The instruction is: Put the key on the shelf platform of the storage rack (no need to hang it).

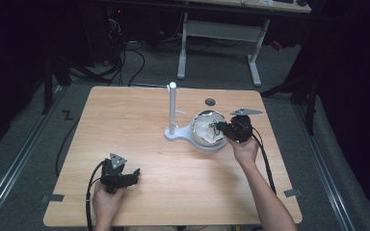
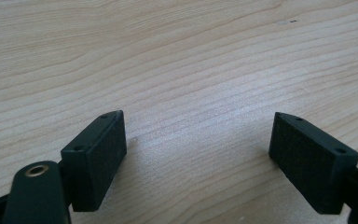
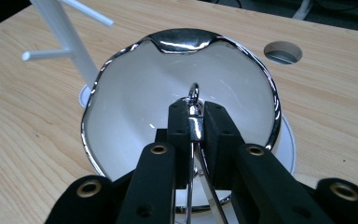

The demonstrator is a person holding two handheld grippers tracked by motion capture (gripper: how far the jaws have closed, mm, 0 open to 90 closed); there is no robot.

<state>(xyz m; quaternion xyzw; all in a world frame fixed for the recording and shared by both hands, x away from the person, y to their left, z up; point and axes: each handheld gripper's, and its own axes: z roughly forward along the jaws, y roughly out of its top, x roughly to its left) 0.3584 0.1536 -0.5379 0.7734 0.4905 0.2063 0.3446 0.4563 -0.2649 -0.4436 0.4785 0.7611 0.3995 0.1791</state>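
R fingers (image 3: pixel 196 122) clamped on a thin metal piece with a ring end, inside the bowl (image 3: pixel 135 98).

The ring (image 3: pixel 194 90) is seen sticking up just past the R fingers; two wire legs run down between them; what the piece is can't be told. The bowl, white inside w/ a wavy chrome rim, sits on the round end of a white stand (image 1: pixel 179 133), whose post (image 1: pixel 172 103) w/ side pegs stands just beside it, right of table (image 1: pixel 125 120) centre. A round hole (image 1: pixel 210 102) is set in the table behind the bowl. L fingers (image 2: pixel 198 156) are held wide apart, gripping nothing, low over bare wood at the near left, well apart from the bowl.
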